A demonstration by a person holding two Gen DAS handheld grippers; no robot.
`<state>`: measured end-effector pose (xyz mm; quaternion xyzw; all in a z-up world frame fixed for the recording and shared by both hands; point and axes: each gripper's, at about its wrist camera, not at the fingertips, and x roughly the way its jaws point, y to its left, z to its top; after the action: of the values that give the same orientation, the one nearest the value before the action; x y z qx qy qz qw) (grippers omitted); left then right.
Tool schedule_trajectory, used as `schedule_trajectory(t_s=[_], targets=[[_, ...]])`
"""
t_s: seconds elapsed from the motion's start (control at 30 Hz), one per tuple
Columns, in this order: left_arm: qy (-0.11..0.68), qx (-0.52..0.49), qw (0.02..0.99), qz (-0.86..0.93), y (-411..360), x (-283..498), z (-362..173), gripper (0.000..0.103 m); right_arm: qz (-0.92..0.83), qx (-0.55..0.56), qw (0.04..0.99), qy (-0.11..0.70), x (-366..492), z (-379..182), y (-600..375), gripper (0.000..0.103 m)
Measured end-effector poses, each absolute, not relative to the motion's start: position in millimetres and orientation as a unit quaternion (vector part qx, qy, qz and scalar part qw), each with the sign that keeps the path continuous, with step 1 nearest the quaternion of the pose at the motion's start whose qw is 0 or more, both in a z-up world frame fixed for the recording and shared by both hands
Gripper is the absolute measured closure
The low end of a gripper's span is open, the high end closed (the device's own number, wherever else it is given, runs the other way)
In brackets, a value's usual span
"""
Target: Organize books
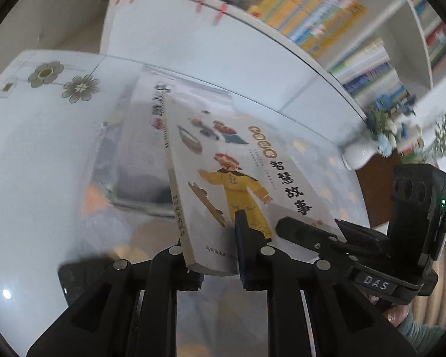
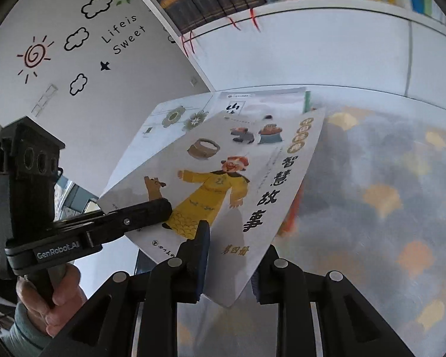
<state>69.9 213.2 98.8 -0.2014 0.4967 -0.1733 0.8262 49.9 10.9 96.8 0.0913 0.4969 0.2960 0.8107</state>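
A white storybook [image 1: 229, 178] with a yellow-robed figure on its cover is held tilted above the glass table [image 1: 38, 160]. My left gripper [image 1: 217, 255] is shut on its lower edge near the spine. My right gripper [image 2: 229, 270] is shut on the same book [image 2: 223, 178] at its lower corner. The right gripper also shows in the left wrist view [image 1: 309, 235], with a finger lying on the cover. The left gripper shows in the right wrist view [image 2: 151, 211], clamped on the book's left edge. Another book [image 2: 238, 104] lies flat under it.
A white bookshelf [image 1: 252, 44] full of upright books [image 1: 312, 9] stands behind the table. A white vase with flowers [image 1: 368, 145] sits at the table's right end. The wall [image 2: 74, 59] with stickers is on the left.
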Motion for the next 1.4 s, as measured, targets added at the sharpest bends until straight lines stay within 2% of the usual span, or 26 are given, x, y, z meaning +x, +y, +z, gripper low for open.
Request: schedule_trajectory(t_s=[0.1,0.27,0.47,0.57,0.6,0.7,0.83,1.0,1.07,1.13,1.2,1.4], targets=[[0.495,-0.227,0.819,-0.178,234,90,89,0.087,0.295,0.1,0.806,0.504,70,93,17,0.08],[0.505,-0.214,0.82,-0.167,236,115,76,0.085,0.287,0.085,0.797,0.525,106,75,25,0.08],[0.497,-0.214,0.832,-0.125,257,111,72,0.089,0.28,0.049,0.796,0.535,125,64,34,0.08],[0.503,-0.2,0.836,-0.096,262,114,65,0.088,0.29,0.062,0.792,0.533,128,59,36,0.079],[0.508,-0.207,0.83,-0.097,263,116,61,0.085,0.292,0.069,0.79,0.534,128,58,35,0.078],[0.501,-0.204,0.838,-0.081,258,110,69,0.087,0.29,0.073,0.784,0.543,126,58,32,0.076],[0.485,-0.137,0.861,-0.069,237,86,94,0.085,0.252,0.064,0.794,0.549,96,67,0,0.075],[0.475,-0.088,0.872,-0.074,193,52,118,0.085,0.123,-0.042,0.854,0.503,43,103,-42,0.074],[0.473,-0.073,0.875,-0.074,172,40,123,0.085,0.085,-0.071,0.866,0.487,22,116,-64,0.066],[0.475,-0.07,0.873,-0.084,149,27,127,0.082,0.066,-0.076,0.873,0.476,1,127,-92,0.054],[0.479,-0.061,0.872,-0.086,123,16,129,0.078,0.06,-0.073,0.876,0.472,-12,134,-114,0.053],[0.499,-0.066,0.86,-0.088,55,-2,119,0.078,0.038,-0.037,0.869,0.491,-46,132,-194,0.053]])
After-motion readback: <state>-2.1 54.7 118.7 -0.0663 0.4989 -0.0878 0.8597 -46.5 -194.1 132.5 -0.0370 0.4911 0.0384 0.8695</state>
